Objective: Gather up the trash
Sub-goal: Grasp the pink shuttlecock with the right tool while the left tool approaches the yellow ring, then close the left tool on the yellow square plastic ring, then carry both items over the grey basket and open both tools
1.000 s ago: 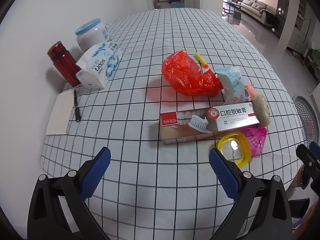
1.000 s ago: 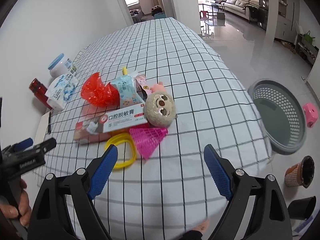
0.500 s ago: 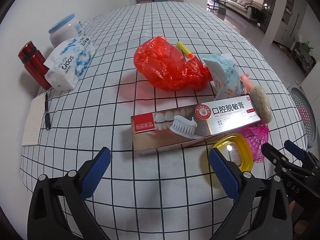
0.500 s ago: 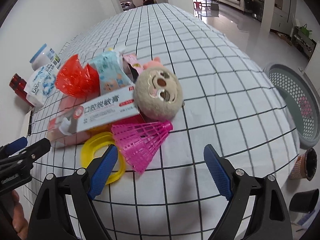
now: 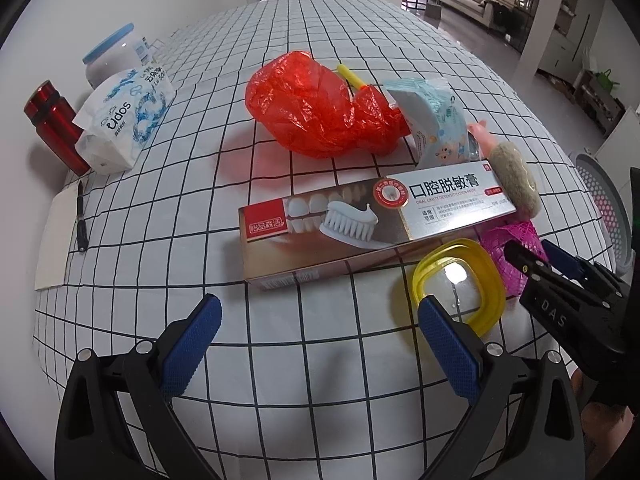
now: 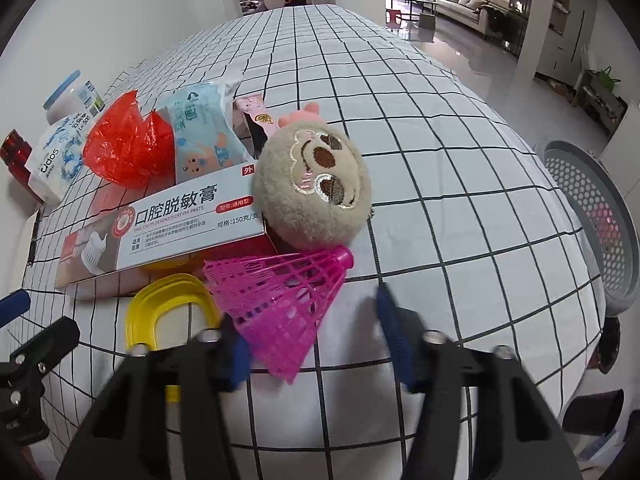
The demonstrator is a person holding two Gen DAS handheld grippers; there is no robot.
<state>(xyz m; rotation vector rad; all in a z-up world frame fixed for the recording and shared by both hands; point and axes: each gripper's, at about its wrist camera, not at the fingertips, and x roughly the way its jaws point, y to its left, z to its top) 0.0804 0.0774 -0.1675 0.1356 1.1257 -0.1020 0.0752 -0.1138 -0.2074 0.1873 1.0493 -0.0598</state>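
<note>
Right tool (image 6: 312,334) tilted steeply down, jaws closing around pink shuttlecock (image 6: 280,300).

Right gripper (image 6: 312,332) fingers motion-blurred; yellow ring (image 6: 168,320) partly hidden behind them; basket (image 6: 592,224) edge-cropped.

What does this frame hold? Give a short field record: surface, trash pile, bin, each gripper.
surface: table with checked cloth
trash pile: red plastic bag, toothpaste box, yellow ring, pink shuttlecock, plush toy, packed close together
bin: grey basket on the floor beside the table
left gripper: jaws open, nothing between them
right gripper: jaws have just been closing, shuttlecock skirt between them, grip not settled
</note>
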